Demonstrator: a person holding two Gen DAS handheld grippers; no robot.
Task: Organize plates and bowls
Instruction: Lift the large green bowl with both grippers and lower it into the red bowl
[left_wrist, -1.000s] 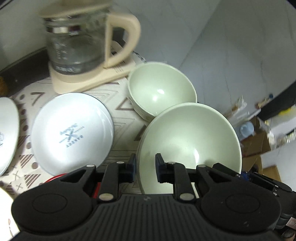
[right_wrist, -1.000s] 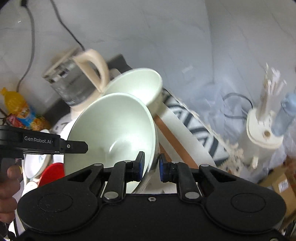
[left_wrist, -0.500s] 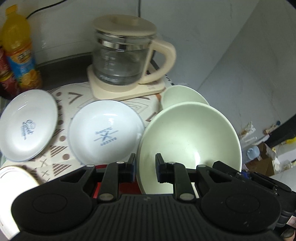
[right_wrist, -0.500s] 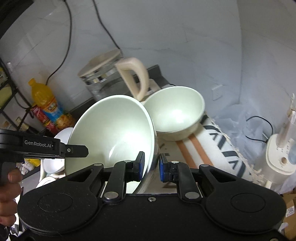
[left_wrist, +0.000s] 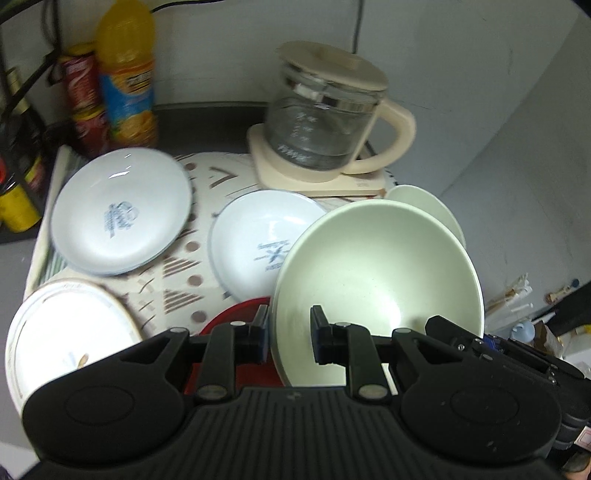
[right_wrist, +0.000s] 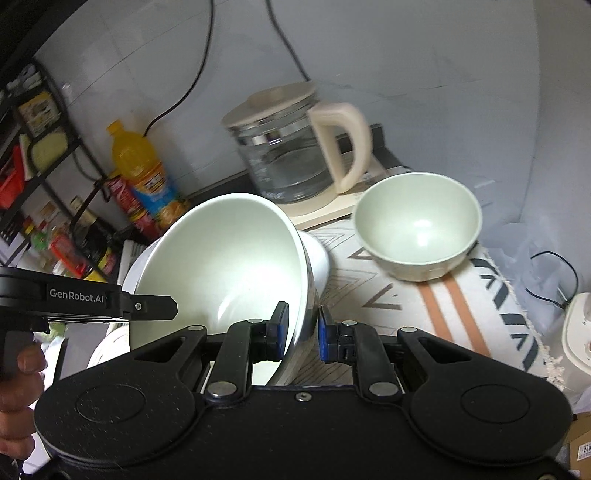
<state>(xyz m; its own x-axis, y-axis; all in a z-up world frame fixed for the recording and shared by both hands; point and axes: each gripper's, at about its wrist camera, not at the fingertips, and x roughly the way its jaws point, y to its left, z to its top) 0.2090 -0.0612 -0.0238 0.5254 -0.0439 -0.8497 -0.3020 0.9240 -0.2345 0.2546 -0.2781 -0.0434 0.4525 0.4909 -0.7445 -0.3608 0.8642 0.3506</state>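
A large pale green bowl (left_wrist: 376, 280) is held in the air by both grippers. My left gripper (left_wrist: 288, 334) is shut on its left rim and my right gripper (right_wrist: 301, 334) is shut on its right rim; the bowl also shows in the right wrist view (right_wrist: 221, 266). A second pale green bowl (right_wrist: 417, 225) stands on the patterned cloth (right_wrist: 384, 295) near the kettle, partly hidden behind the held bowl in the left wrist view (left_wrist: 428, 206). Two white plates with blue marks (left_wrist: 122, 210) (left_wrist: 258, 240), a gold-rimmed plate (left_wrist: 62, 328) and a red plate (left_wrist: 236, 317) lie on the cloth.
A glass kettle with a cream handle (left_wrist: 328, 118) stands on its base at the back. An orange drink bottle (left_wrist: 125, 74) and a red can (left_wrist: 83, 96) stand at the back left by a black rack (right_wrist: 40, 155). The table's right edge drops off beside the cloth.
Both grippers have lifted the large bowl up and back from the second bowl. More of the table now shows: the bottles, the left plates and the whole kettle.
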